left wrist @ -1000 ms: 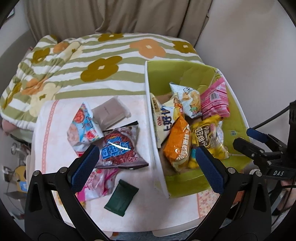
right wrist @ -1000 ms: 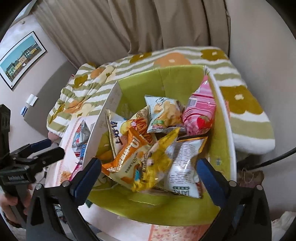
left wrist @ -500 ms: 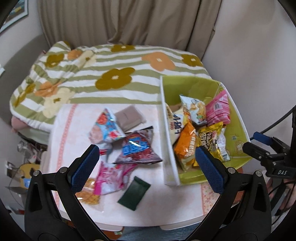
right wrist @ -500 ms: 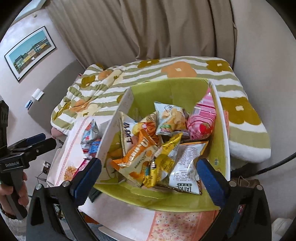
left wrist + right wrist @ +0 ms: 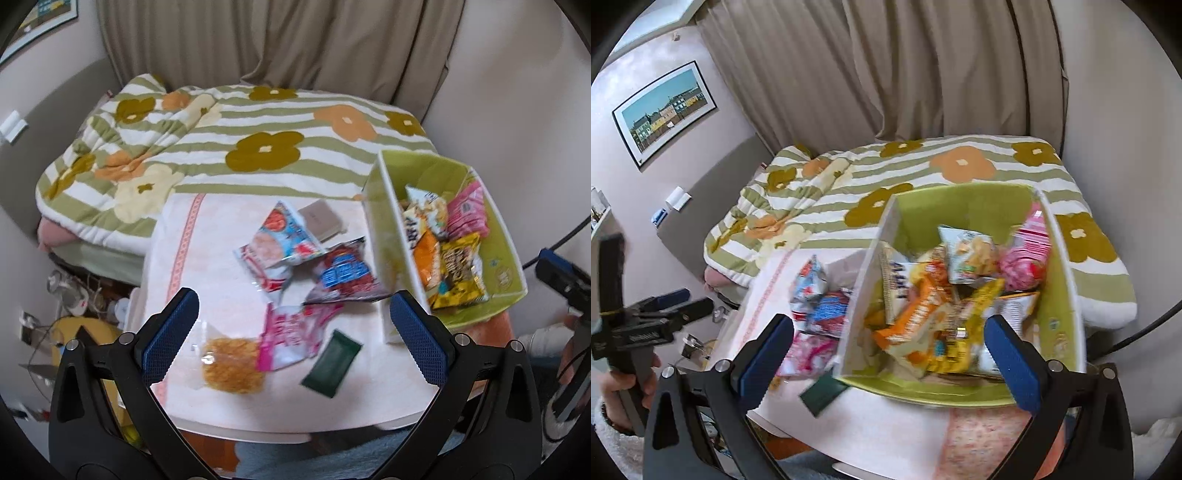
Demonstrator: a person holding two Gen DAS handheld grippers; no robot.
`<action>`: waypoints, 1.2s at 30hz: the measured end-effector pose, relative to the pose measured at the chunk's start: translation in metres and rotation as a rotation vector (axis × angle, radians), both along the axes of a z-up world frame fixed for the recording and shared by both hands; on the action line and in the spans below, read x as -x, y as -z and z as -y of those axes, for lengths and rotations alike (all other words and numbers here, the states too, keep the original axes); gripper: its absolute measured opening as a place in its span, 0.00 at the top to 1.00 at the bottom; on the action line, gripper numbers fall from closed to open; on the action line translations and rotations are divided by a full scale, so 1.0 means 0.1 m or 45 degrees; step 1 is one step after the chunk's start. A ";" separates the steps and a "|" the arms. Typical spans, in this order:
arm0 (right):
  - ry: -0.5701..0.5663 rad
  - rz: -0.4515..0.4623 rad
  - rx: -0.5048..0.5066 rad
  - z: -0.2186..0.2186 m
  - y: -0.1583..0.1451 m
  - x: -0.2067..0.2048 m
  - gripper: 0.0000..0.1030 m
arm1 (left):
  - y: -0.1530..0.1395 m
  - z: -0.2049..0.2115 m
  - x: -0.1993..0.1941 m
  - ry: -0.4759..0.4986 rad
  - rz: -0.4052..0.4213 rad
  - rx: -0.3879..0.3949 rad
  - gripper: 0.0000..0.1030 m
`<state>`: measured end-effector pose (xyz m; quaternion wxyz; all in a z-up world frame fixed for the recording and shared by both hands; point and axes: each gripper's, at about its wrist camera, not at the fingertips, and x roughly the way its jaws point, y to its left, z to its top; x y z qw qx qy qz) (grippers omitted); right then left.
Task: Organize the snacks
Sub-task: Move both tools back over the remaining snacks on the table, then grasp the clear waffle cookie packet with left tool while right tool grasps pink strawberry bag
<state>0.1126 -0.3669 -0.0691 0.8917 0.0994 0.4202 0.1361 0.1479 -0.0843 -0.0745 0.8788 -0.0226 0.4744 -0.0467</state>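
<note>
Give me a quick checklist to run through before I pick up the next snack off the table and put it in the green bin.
1. Left gripper open and holding nothing: ok.
2. Right gripper open and holding nothing: ok.
3. Loose snacks on the table to collect: ok; dark green packet, pink packet, clear bag of orange snacks and others lie outside the bin.
4. Dark green packet free of overlap: ok; it lies apart from the pink packet.
5. Room in the green bin: ok; its far end shows bare wall.
6. Sharp view for aiming: not ok; both views are motion-blurred.
</note>
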 end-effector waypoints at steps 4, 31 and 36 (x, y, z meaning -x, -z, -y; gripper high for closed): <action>0.027 -0.006 -0.021 -0.38 0.00 0.02 0.00 | 0.12 -0.31 -0.03 0.074 -0.056 0.000 0.00; 0.183 -0.257 0.090 -2.01 1.09 0.12 0.00 | 1.42 -0.79 -0.01 1.284 -0.302 -0.271 0.00; 0.156 -0.304 0.087 -2.05 1.46 0.02 0.00 | 1.66 -0.70 -0.03 1.405 -0.342 -0.287 0.01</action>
